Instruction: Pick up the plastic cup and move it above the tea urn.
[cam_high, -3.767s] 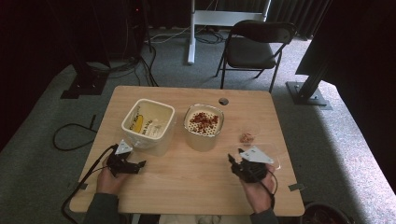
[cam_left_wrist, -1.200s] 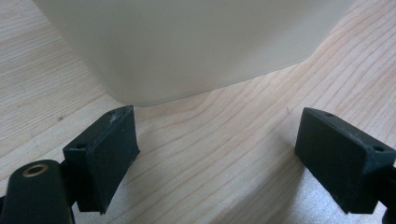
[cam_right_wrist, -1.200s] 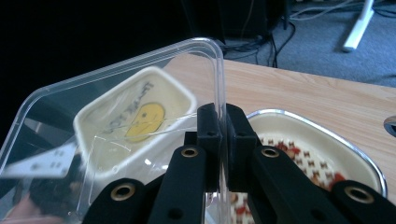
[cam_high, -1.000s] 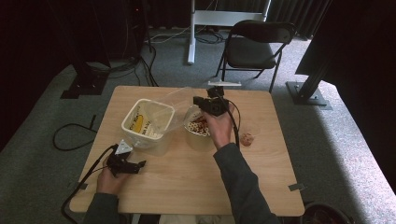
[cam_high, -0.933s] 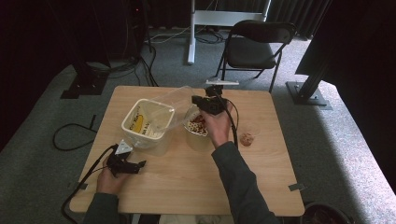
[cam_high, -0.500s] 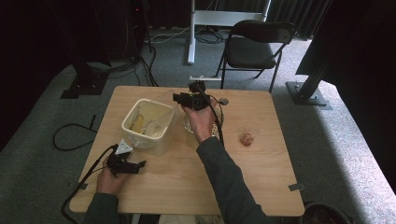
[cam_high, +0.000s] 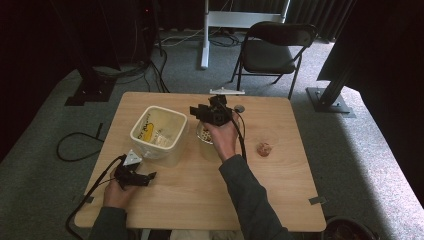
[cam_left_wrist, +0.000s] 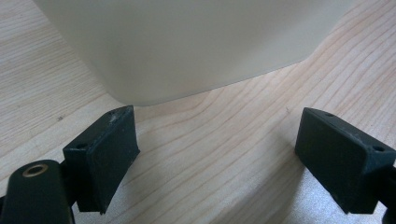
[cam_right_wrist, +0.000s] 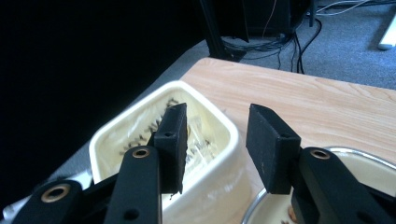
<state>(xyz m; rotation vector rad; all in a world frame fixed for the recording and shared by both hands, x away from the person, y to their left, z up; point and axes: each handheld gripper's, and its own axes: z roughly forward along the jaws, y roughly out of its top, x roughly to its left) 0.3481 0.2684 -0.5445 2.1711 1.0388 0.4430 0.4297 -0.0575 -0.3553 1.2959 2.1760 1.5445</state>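
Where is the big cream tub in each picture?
High view: the tub stands left of centre on the table, past the left gripper.
Left gripper view: its pale wall runs along the top, beyond the open fingers.
Right gripper view: it sits lower left, behind the open fingers.
Shared landmark: the wooden table.
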